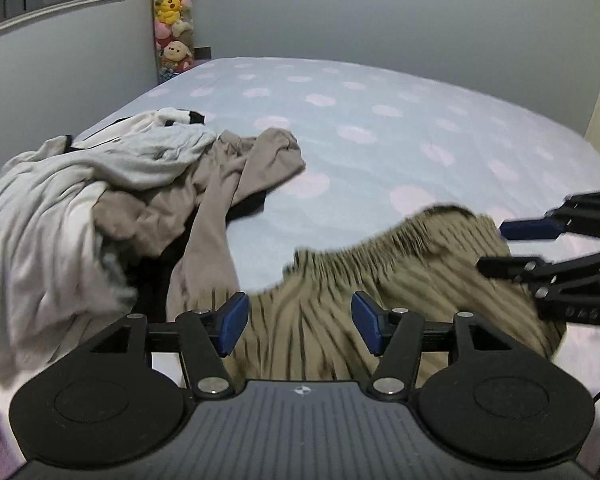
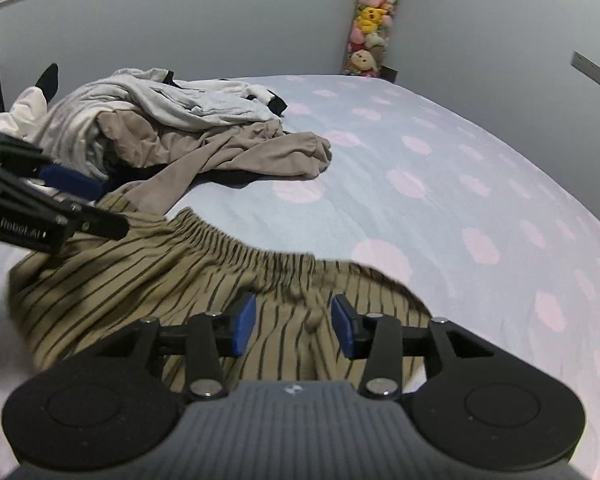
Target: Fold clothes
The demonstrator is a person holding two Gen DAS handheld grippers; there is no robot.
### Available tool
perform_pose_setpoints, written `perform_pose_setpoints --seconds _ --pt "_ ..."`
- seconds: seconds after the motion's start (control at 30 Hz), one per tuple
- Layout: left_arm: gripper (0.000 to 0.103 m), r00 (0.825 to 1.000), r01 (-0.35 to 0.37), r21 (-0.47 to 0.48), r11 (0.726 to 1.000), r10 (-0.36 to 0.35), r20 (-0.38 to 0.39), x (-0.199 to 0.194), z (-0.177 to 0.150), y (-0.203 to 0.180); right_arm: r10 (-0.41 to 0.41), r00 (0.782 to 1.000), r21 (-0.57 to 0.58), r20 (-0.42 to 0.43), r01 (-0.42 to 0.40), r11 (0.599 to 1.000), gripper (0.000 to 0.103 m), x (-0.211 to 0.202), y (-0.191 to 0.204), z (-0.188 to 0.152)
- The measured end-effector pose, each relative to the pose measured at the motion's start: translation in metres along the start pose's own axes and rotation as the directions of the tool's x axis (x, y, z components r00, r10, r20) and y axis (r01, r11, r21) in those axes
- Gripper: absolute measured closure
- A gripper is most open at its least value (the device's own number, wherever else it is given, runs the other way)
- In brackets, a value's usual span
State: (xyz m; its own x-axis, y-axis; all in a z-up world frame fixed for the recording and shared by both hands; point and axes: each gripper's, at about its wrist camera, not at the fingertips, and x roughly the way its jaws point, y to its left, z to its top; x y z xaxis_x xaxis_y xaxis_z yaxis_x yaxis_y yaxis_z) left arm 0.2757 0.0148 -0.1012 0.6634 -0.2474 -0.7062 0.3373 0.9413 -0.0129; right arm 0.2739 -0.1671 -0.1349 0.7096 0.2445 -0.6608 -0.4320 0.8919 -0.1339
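Striped shorts (image 2: 148,280) lie under both grippers; left gripper (image 1: 300,322) and right gripper (image 2: 294,324) spread, gripping nothing

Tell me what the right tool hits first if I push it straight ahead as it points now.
Most likely the striped shorts: the right tool is open just over the fabric, aimed at the gathered waistband. Beyond that lies only the dotted bedsheet. Height above the cloth is unclear.
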Motion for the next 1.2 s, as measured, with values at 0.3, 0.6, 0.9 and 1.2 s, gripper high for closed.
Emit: perform_pose_setpoints --seconds 0.3,0.6,0.9,1.2 --pt "0.039 1.0 -0.03 -0.079 0.996 0.03 0.004 -0.04 -0.054 -0.018 0.016 1.0 0.187 0.004 -0.016 0.982 0.053 -0.039 0.006 -0.049" --pt "0.044 0.999 0.011 -0.124 0.992 -0.017 -0.048 -0.03 -0.091 -0.022 -0.027 0.999 0.301 -0.039 0.037 0.953 0.047 -0.037 0.01 -0.097" --pt "0.099 0.994 -0.032 -0.133 0.991 0.018 -0.105 -0.019 -0.101 -0.017 -0.013 0.996 0.352 -0.083 0.041 0.935 0.088 -0.026 0.004 -0.104" --pt "0.101 0.986 -0.109 -0.141 0.984 0.089 -0.143 -0.021 -0.107 -0.01 -0.081 0.989 0.402 -0.127 0.125 0.907 0.103 -0.026 -0.008 -0.11"
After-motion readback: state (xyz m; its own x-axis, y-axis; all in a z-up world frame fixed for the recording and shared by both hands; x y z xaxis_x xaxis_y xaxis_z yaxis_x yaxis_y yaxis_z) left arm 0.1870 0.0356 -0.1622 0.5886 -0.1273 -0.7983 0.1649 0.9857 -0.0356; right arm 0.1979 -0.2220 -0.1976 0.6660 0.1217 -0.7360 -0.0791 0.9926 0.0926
